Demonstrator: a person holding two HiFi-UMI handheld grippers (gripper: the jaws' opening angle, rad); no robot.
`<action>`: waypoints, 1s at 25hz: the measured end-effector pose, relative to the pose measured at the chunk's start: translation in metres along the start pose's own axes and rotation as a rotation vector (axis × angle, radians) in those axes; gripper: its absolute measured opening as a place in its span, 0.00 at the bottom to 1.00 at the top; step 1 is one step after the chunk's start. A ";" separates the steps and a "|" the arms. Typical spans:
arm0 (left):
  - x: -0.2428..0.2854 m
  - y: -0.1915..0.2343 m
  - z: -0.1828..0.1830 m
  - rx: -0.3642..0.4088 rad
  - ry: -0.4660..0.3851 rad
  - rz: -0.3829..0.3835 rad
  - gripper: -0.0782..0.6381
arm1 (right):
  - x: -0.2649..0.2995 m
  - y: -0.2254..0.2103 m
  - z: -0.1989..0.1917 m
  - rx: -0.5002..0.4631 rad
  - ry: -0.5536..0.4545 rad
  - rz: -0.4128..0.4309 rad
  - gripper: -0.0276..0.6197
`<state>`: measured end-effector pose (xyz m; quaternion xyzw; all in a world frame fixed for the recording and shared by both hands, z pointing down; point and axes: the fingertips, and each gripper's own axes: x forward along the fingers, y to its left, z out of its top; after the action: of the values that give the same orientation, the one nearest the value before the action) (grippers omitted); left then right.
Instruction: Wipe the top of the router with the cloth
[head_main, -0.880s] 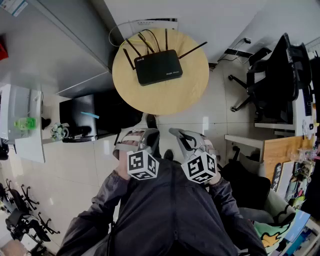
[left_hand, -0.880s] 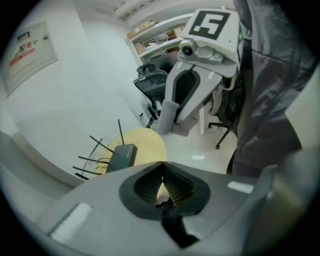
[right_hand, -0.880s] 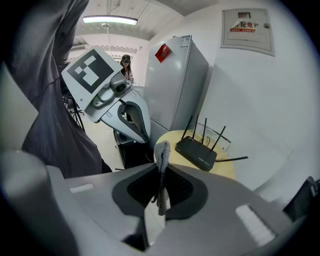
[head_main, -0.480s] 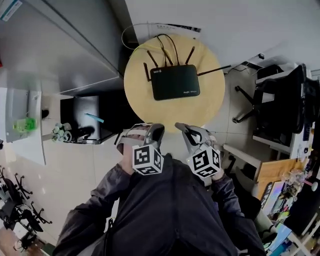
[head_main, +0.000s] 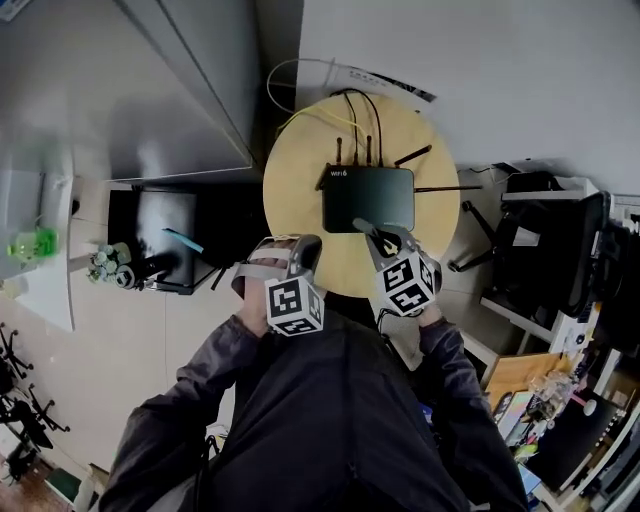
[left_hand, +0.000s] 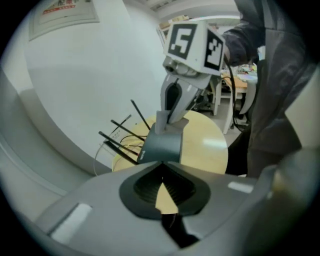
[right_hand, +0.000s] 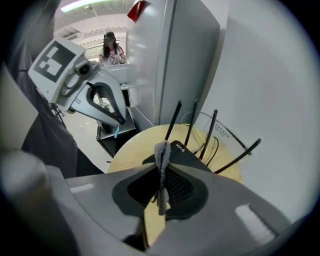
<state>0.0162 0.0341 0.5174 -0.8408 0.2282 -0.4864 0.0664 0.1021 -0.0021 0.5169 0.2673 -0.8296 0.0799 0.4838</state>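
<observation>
A black router (head_main: 368, 198) with several antennas lies on a round wooden table (head_main: 300, 190). My right gripper (head_main: 366, 229) hangs over the router's near edge, shut on a thin grey cloth (right_hand: 161, 150) that sticks up between its jaws. In the left gripper view the cloth (left_hand: 161, 121) hangs from the right gripper (left_hand: 172, 112) down onto the router (left_hand: 161, 146). My left gripper (head_main: 300, 246) is at the table's near left edge, short of the router, its jaws closed with nothing between them (left_hand: 161, 166).
Yellow and black cables (head_main: 300, 110) run off the table's far side to the white wall. A dark low cabinet (head_main: 160, 230) stands left of the table, an office chair (head_main: 545, 235) to the right. A person (right_hand: 111, 47) stands far off.
The table and router have drawn nearer. My right gripper has moved forward from in front of the body to over the router's near edge. The left gripper has come up to the table's edge.
</observation>
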 end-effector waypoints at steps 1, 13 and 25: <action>0.003 0.002 -0.002 -0.021 0.000 0.000 0.11 | 0.012 -0.009 0.002 0.004 0.020 0.019 0.09; 0.000 0.010 -0.030 -0.154 0.030 0.063 0.11 | 0.139 -0.065 0.035 -0.188 0.215 0.143 0.09; -0.013 -0.014 -0.049 -0.246 0.069 0.063 0.11 | 0.170 -0.044 0.030 -0.471 0.299 0.141 0.09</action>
<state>-0.0262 0.0577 0.5370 -0.8178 0.3144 -0.4812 -0.0300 0.0360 -0.1128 0.6398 0.0745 -0.7611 -0.0432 0.6429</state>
